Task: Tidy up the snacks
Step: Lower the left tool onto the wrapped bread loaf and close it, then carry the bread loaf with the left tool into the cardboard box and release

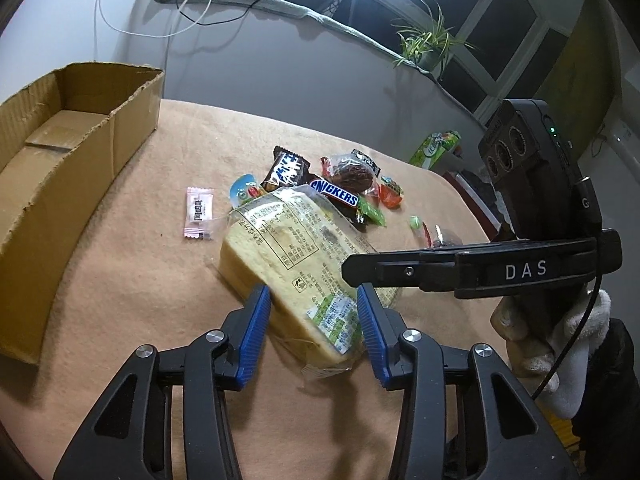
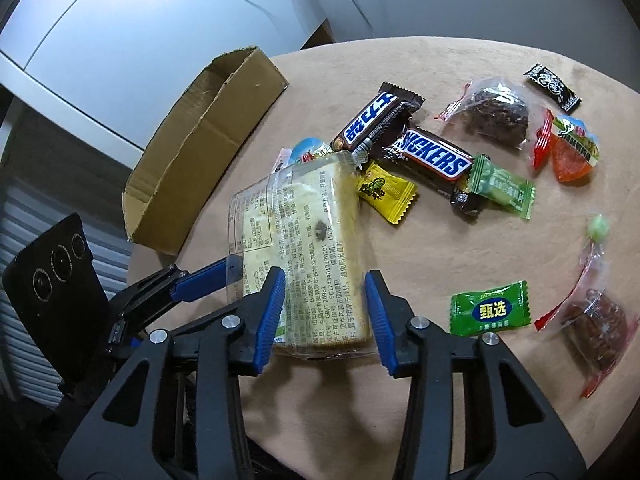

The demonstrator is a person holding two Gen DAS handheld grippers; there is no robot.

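A clear-wrapped slab of yellow sponge cake (image 1: 288, 252) lies on the tan cloth. My left gripper (image 1: 314, 312) stands open with its blue pads either side of the cake's near end. My right gripper (image 2: 326, 302) is also open around the same cake (image 2: 312, 248); it shows in the left wrist view as a black bar (image 1: 480, 268). Behind the cake lie a Snickers bar (image 2: 434, 158), a second chocolate bar (image 2: 372, 120), a yellow candy (image 2: 386, 192) and green candies (image 2: 502, 192). An open cardboard box (image 1: 60, 168) stands at the left.
A pink sachet (image 1: 198, 212) lies left of the cake. A wrapped brown pastry (image 2: 496, 114), red jelly packets (image 2: 568, 148), a green candy (image 2: 490, 308) and a dried-meat packet (image 2: 596, 328) lie at the right. A wall and a plant (image 1: 428, 40) stand behind the table.
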